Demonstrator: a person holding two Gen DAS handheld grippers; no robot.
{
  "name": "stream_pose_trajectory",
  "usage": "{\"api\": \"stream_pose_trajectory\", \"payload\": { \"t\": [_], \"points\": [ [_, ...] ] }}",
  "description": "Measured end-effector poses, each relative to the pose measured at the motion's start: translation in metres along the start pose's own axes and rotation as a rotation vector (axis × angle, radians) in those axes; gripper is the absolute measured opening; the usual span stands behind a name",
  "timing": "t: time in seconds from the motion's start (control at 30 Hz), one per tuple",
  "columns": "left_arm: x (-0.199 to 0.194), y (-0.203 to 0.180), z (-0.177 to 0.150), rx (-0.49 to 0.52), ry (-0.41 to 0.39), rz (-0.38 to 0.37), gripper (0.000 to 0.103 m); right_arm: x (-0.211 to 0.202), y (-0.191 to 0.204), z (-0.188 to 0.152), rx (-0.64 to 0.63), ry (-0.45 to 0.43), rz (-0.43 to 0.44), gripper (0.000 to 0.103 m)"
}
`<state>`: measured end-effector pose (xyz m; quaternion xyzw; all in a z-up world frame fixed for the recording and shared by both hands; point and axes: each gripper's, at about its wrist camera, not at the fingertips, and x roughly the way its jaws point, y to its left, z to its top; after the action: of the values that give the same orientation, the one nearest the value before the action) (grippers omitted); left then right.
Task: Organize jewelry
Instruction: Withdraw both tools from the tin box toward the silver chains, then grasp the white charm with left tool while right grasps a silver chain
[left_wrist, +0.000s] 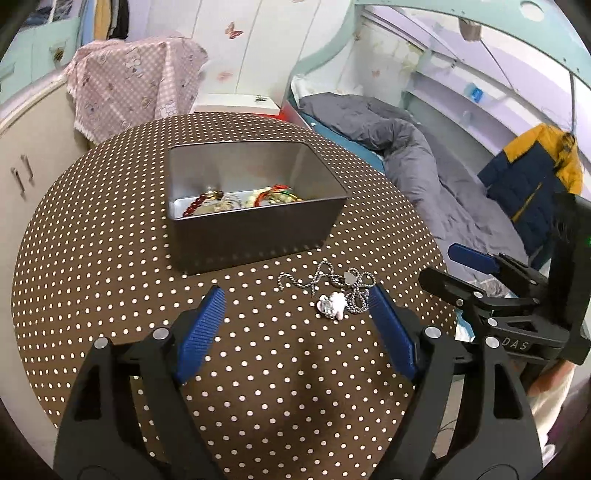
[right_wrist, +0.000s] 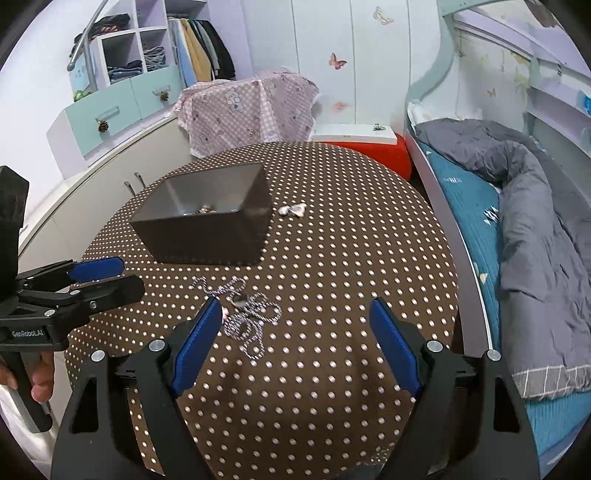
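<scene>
**Both grippers hanging wide over the dotted table**

Fingers of the left gripper (left_wrist: 295, 325) are gaping wide, gripping nothing; the silver chain (left_wrist: 328, 282) is lying just ahead, touching the right fingertip, the tin box (left_wrist: 255, 236) sitting beyond.

From the right wrist, the right gripper (right_wrist: 295, 334) is spreading wide too, the chain (right_wrist: 247, 314) curling beside its left finger, the box (right_wrist: 203, 236) ahead-left.

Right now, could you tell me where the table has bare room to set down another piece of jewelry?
Bare cloth lies left of the tin and along the near table edge. Right of the tin sits only a small charm. It is crowded just in front of the tin, where the chain necklace sprawls.
</scene>
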<state>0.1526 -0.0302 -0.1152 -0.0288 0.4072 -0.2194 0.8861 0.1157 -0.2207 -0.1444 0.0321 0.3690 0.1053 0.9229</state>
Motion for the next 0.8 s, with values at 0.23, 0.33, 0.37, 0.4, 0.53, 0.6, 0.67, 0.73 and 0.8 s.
{"api": "stream_pose_trajectory", "payload": {
  "t": [0.23, 0.33, 0.37, 0.4, 0.53, 0.6, 0.67, 0.73, 0.8],
  "points": [
    [0.019, -0.022, -0.005, 0.071, 0.047, -0.002, 0.079, 0.004, -0.015, -0.008, 0.039, 0.015, -0.005, 0.078],
    [0.024, -0.032, -0.008, 0.122, 0.047, -0.010, 0.079, 0.007, -0.021, -0.011, 0.051, 0.029, -0.012, 0.078],
    [0.024, -0.033, -0.008, 0.132, 0.047, -0.011, 0.079, 0.008, -0.023, -0.012, 0.056, 0.033, -0.011, 0.078],
    [0.026, -0.036, -0.009, 0.144, 0.047, -0.015, 0.078, 0.008, -0.024, -0.013, 0.058, 0.036, -0.008, 0.078],
    [0.033, -0.046, -0.010, 0.202, 0.037, -0.029, 0.078, 0.011, -0.027, -0.015, 0.058, 0.044, 0.002, 0.078],
    [0.037, -0.050, -0.011, 0.237, 0.037, -0.026, 0.064, 0.013, -0.028, -0.016, 0.059, 0.048, 0.006, 0.078],
    [0.042, -0.052, -0.012, 0.253, 0.051, -0.019, 0.056, 0.014, -0.028, -0.015, 0.061, 0.051, 0.009, 0.078],
    [0.049, -0.051, -0.013, 0.264, 0.069, -0.001, 0.045, 0.015, -0.029, -0.015, 0.062, 0.054, 0.012, 0.078],
    [0.056, -0.049, -0.015, 0.265, 0.094, 0.021, 0.032, 0.017, -0.028, -0.015, 0.061, 0.056, 0.015, 0.078]
  ]
}}
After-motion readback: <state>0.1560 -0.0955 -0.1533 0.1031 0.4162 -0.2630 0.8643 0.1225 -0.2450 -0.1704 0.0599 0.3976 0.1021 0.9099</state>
